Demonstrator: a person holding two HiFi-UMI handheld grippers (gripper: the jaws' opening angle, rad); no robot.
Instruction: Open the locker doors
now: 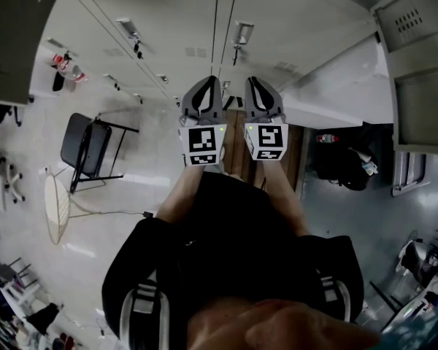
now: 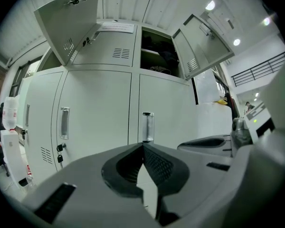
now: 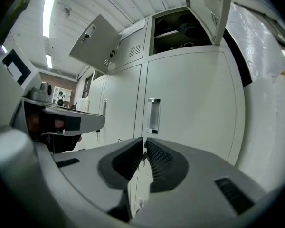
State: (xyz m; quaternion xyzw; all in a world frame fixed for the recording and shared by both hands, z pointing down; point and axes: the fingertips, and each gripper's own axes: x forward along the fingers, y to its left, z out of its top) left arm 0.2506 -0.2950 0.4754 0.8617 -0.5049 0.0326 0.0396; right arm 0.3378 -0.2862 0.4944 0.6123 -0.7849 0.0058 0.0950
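My left gripper (image 2: 142,146) and right gripper (image 3: 143,144) are clenched empty; meeting the recessed door handle (image 3: 153,115) closed, they'd probably skid off.

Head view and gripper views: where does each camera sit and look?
Head view: on the person's head, looking steeply down at the lockers; dark sleeves, left tongs and right tongs show.
Left gripper view: on the left tongs, facing the lockers; its shut jaws show.
Right gripper view: on the right tongs, facing the lockers; shut jaws show.
Shared: both gripper views show one door handle.
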